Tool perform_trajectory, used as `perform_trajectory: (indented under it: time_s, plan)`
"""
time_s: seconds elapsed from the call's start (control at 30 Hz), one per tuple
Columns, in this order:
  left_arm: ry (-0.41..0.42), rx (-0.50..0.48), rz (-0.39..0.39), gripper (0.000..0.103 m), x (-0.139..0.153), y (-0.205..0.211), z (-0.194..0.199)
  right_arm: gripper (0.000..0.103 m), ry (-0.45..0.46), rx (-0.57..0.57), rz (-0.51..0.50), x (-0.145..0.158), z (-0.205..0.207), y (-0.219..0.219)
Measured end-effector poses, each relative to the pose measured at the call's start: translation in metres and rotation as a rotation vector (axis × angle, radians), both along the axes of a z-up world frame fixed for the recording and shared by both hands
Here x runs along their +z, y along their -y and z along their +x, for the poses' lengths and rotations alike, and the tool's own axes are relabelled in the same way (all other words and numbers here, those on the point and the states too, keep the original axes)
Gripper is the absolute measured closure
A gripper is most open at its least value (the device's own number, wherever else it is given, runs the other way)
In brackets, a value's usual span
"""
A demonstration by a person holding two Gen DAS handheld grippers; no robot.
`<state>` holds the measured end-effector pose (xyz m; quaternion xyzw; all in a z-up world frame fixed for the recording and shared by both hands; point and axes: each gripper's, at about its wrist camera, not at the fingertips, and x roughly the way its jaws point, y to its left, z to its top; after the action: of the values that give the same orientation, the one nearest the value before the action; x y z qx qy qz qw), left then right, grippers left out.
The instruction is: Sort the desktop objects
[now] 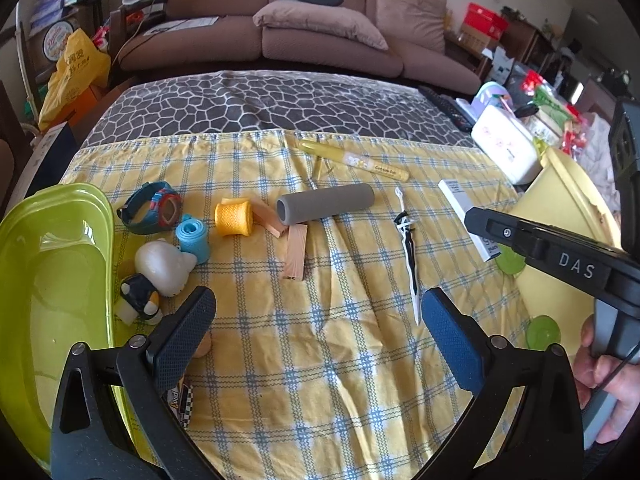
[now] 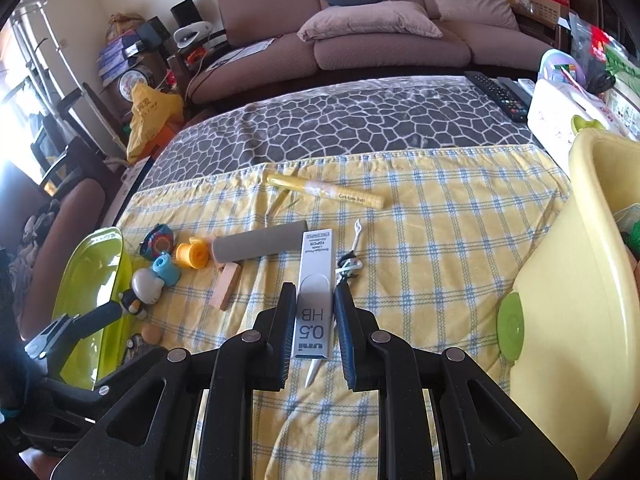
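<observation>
Right gripper (image 2: pixel 314 322) clamped on the lead case (image 2: pixel 314 300), held above the checked cloth (image 2: pixel 420 248), left of the yellow bin (image 2: pixel 560 320); left gripper (image 1: pixel 316 320) spread wide, empty, beside the green tray (image 1: pixel 52 272). Judgement: keep squeeze steady, case level; carry rightward clear of bin rim before letting go.

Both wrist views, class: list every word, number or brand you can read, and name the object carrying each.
"uni", "0.5 HB", "10PCS": white pencil-lead case, held in the right gripper; its smaller print is unreadable.
"Cotton Doll": yellow pen.
"DAS": right gripper's black finger.
Chinese characters: yellow plastic bag, too blurred to read.
Checkered packet under the left gripper: print too small.
</observation>
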<state>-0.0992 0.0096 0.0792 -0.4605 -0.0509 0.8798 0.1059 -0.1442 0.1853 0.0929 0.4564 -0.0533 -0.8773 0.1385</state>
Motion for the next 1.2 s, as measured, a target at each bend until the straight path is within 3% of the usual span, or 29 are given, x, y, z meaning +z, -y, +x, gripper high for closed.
perform_trajectory:
  time_s: [0.33,0.53,0.7,0.77,1.0,1.2]
  plan:
    - [-0.007,-0.078,-0.017,0.0,-0.015,-0.042,-0.005,0.084,-0.054,-0.004,0.01,0.02,0.008,-0.016]
    - [0.007,-0.11,0.017,0.0,-0.025,-0.066,-0.008,0.084,-0.078,-0.015,-0.029,0.033,0.012,-0.032]
    - [0.023,-0.164,-0.037,0.023,-0.037,-0.091,-0.008,0.084,-0.083,-0.015,-0.053,0.039,0.014,-0.041]
    - [0.032,-0.175,-0.054,0.027,-0.043,-0.099,-0.008,0.084,-0.083,-0.013,-0.058,0.04,0.015,-0.044]
    - [0.058,-0.174,-0.086,0.055,-0.06,-0.11,-0.013,0.084,-0.085,-0.004,-0.069,0.043,0.017,-0.049]
    - [0.061,-0.149,-0.098,0.06,-0.066,-0.11,-0.019,0.084,-0.079,0.004,-0.067,0.041,0.017,-0.049]
